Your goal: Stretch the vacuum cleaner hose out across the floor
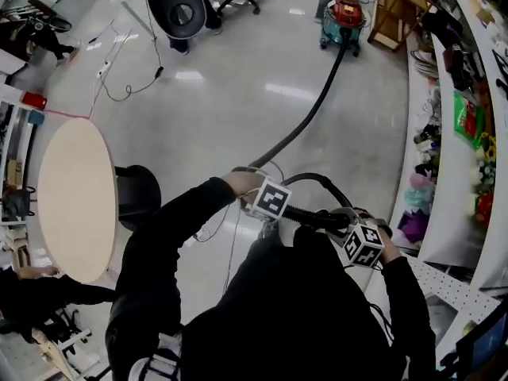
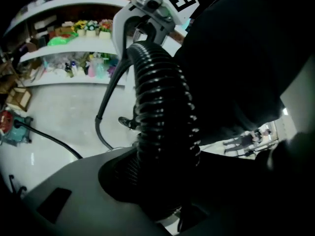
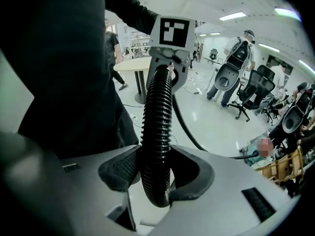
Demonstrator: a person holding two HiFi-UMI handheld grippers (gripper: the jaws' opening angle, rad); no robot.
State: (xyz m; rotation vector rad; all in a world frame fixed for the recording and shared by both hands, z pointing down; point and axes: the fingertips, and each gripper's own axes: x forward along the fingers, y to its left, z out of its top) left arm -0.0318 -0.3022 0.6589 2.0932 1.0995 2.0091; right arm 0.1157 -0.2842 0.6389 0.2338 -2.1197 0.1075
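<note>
While one hose is laid in a long line over the floor from the single vacuum cleaner at the far side, its near part is held up off the floor by two grippers, with a short stretch spanned between them. The ribbed hose is clamped in the part-closed fingers of the left gripper and likewise of the right gripper. The left is judged nearer the vacuum cleaner along the hose.

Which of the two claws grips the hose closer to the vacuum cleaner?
The left claw: the hose from the vacuum cleaner reaches it first, then its ribbed stretch runs on to the right claw.
</note>
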